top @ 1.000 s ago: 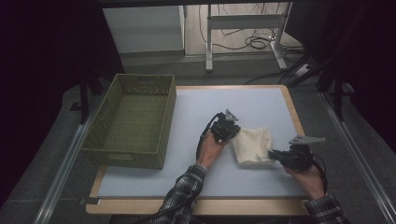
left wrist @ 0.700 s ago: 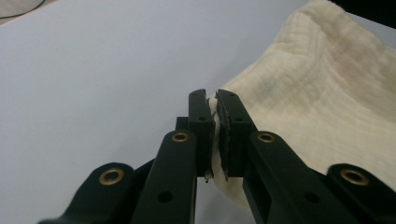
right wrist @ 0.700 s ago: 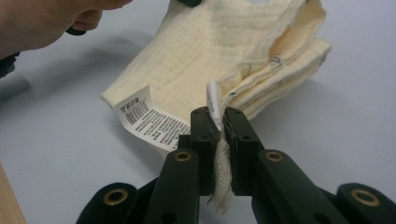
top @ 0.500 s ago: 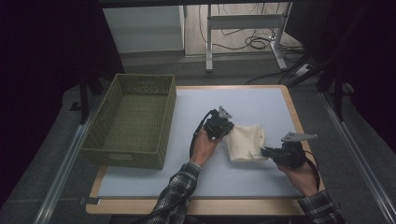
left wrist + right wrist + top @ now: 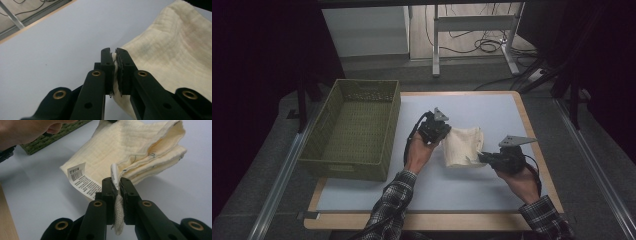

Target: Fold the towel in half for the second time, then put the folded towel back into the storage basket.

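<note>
A folded cream cloth (image 5: 463, 146) hangs between my two grippers above the pale blue table top (image 5: 492, 110). My left gripper (image 5: 443, 131) is shut on the cloth's upper left corner; in the left gripper view the cloth (image 5: 170, 57) is pinched between the black jaws (image 5: 114, 53) and spreads away to the right. My right gripper (image 5: 476, 158) is shut on the lower right corner. In the right gripper view a fold of the cloth (image 5: 130, 152) is clamped at the jaw tips (image 5: 115, 180), and a white printed care label (image 5: 83, 181) hangs beside them.
An olive-green woven basket (image 5: 353, 129) stands on the left side of the table, its corner (image 5: 50, 138) seen beyond the cloth. The table has a wooden rim (image 5: 532, 131). Metal rails run along both sides on the floor, and cables lie behind the table.
Both hands have carried the cloth leftwards and slightly up, toward the basket. The cloth now hangs more bunched between the grippers. Both grips have stayed shut.
</note>
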`<state>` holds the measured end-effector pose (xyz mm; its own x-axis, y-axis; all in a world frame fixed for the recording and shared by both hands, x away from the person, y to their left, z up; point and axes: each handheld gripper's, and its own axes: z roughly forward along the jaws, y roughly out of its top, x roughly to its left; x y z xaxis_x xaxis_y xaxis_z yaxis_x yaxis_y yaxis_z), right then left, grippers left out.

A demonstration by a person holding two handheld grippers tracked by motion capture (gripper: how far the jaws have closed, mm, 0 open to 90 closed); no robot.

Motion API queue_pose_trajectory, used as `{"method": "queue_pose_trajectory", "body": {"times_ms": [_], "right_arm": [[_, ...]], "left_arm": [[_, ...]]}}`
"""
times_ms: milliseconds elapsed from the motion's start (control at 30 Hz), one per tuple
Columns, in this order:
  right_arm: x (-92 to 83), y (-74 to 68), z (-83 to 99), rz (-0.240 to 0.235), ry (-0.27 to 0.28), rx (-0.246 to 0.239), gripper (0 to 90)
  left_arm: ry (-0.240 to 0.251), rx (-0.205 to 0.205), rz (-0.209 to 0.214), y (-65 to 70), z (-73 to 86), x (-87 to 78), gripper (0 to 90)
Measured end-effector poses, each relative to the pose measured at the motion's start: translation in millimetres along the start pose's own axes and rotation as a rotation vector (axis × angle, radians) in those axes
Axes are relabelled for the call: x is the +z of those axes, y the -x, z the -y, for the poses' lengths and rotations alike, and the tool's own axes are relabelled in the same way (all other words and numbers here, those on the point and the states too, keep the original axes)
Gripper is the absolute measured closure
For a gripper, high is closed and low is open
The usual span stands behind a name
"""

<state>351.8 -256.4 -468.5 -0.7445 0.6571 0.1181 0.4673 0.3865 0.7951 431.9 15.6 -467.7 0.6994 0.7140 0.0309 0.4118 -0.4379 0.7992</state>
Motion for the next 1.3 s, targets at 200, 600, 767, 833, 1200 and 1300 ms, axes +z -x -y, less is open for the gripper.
{"method": "queue_pose_trajectory", "body": {"times_ms": [200,600,767,833,1200,1300], "right_arm": [[10.0,-8.0,-12.0,-0.017,0.005,-0.016,83.0],[28.0,-22.1,-38.3,-0.042,0.017,-0.043,82.9],[36.9,-28.6,-49.7,-0.048,0.019,-0.057,82.9],[40.4,-31.7,-54.2,-0.052,0.02,-0.061,82.9],[57.9,-44.8,-74.6,-0.07,0.02,-0.084,82.9],[60.0,-47.7,-78.8,-0.076,0.022,-0.088,82.9]], "left_arm": [[-0.001,0.006,-0.028,-9.6,-2.3,-14.3,84.7],[-0.02,0.023,-0.081,-31.4,-7.9,-43.0,84.3],[-0.033,0.027,-0.106,-42.1,-6.8,-53.4,84.2],[-0.037,0.027,-0.112,-46.5,-5.9,-57.7,84.2],[-0.034,0.021,-0.151,-63.4,-3.6,-79.7,84.0],[-0.032,0.023,-0.158,-66.8,-3.3,-84.5,84.0]]}}
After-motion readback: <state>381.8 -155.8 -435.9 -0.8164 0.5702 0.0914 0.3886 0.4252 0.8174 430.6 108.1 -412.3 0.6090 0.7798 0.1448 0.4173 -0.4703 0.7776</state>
